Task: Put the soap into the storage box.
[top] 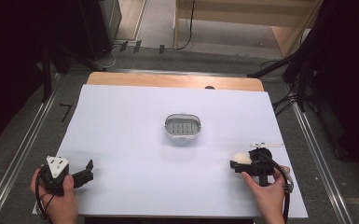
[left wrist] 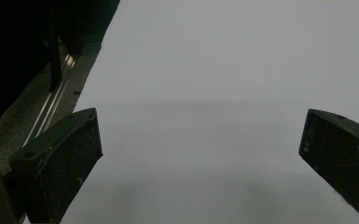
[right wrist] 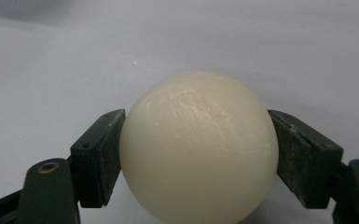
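A cream-white ball [top: 241, 158] sits near the table's front right, just above the white sheet. My right gripper [top: 238, 161] points left and is shut on it. In the right gripper view the ball [right wrist: 198, 147] is held between the two dark green pads [right wrist: 100, 156], which press on its left and right sides. My left gripper [top: 90, 171] rests at the front left of the table, held in a hand, with its jaws pointing right. Seen from the left gripper view, the left gripper [left wrist: 200, 133] stands wide open over bare white sheet with nothing between the jaws.
A small oval grey-and-white dish [top: 182, 136] with a slotted floor stands at the middle of the white sheet [top: 130, 135]. The wooden table edge [top: 168, 80] lies at the back. Dark stands and cables flank both sides.
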Available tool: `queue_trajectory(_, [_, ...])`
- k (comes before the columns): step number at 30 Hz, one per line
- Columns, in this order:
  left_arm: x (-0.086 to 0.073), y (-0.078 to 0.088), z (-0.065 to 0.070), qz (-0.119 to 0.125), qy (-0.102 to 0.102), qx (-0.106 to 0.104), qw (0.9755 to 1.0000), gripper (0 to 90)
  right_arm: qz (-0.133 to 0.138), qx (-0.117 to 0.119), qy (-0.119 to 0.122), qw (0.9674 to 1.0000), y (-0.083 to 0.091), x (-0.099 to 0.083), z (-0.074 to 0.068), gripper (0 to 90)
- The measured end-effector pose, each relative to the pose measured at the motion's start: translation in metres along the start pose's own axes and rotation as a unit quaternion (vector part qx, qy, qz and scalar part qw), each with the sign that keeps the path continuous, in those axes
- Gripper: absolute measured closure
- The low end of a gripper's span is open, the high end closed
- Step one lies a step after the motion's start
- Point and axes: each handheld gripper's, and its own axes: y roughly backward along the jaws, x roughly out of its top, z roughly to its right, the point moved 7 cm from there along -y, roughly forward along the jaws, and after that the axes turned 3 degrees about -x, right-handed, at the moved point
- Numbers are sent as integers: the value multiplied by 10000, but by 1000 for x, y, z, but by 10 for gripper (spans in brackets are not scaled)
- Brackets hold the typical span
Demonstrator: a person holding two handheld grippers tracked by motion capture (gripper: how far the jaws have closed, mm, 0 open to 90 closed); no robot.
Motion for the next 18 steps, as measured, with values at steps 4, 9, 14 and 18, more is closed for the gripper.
queue_trajectory(4, [0, 0, -1, 8, 27, -8, 10000, 0, 48, 20, 31, 10000, 1, 3, -1, 242])
queue_trajectory(9, [0, 1, 0, 14, 7, -5, 10000, 0, 36, 101, 32, 9999, 1, 4, -5, 242])
queue_trajectory(14, [0, 0, -1, 14, 13, -11, 10000, 0, 33, 154, 89, 9998, 1, 8, -10, 242])
queue_trajectory(18, [0, 1, -1, 22, 42, -13, 10000, 0, 40, 186, 100, 9998, 2, 12, -12, 242])
